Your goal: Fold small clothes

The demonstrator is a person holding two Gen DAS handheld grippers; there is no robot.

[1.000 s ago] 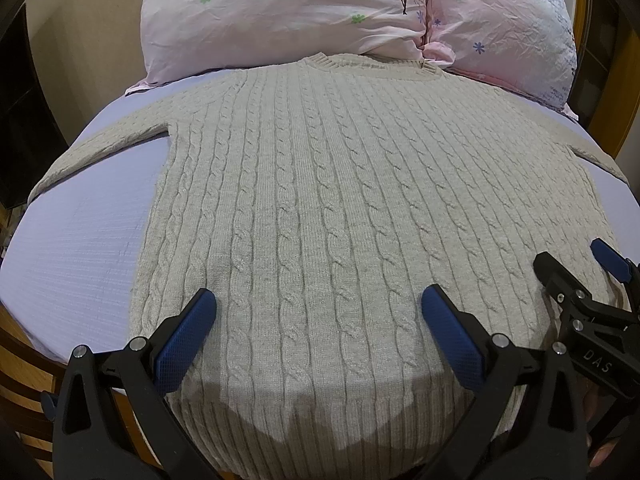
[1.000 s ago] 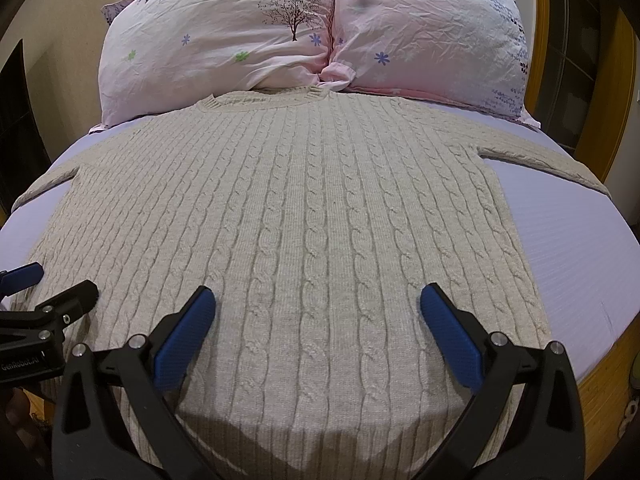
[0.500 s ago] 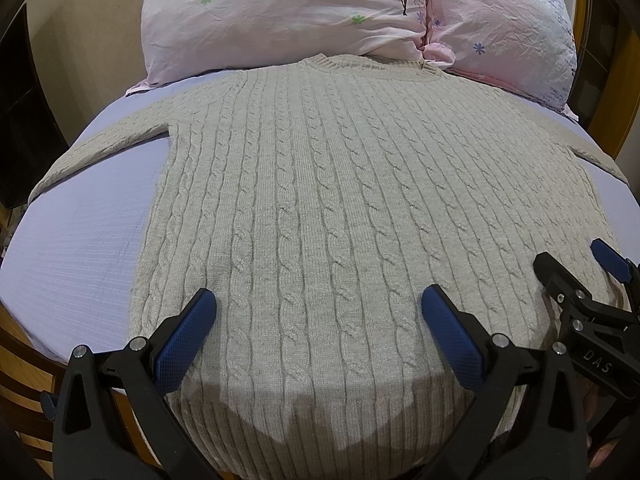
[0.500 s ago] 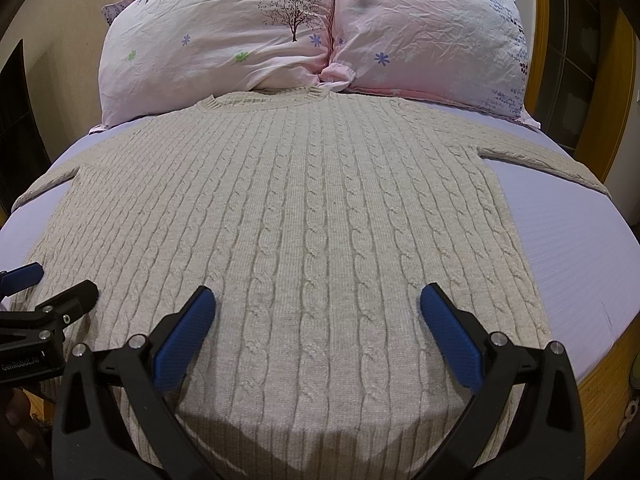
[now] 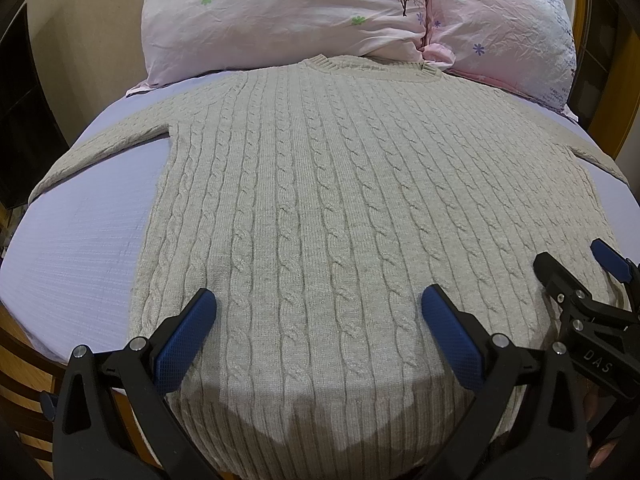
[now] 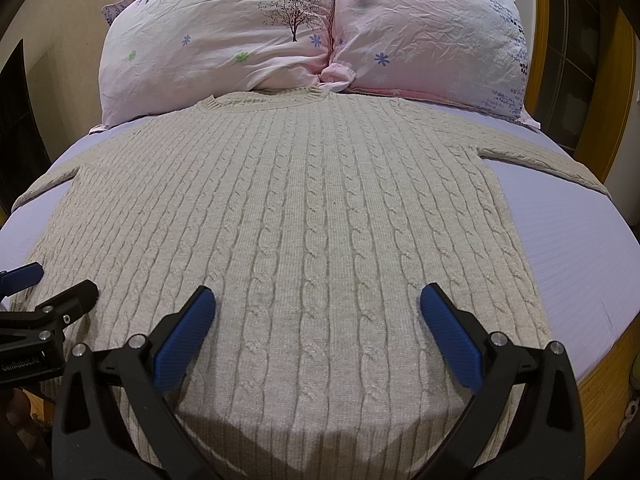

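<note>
A beige cable-knit sweater (image 5: 340,200) lies flat and face up on the bed, neck toward the pillows, both sleeves spread out to the sides; it also shows in the right wrist view (image 6: 300,208). My left gripper (image 5: 316,300) is open and empty, hovering over the hem on the sweater's left half. My right gripper (image 6: 316,300) is open and empty over the hem's right half. Each gripper shows in the other's view: the right gripper (image 5: 576,268) at the right edge, the left gripper (image 6: 56,280) at the left edge.
The bed has a lilac sheet (image 5: 80,248), also seen in the right wrist view (image 6: 568,240). Two pink floral pillows (image 6: 224,36) (image 6: 432,32) lie at the head, touching the sweater's collar. A wooden bed frame (image 6: 600,376) runs along the near edge.
</note>
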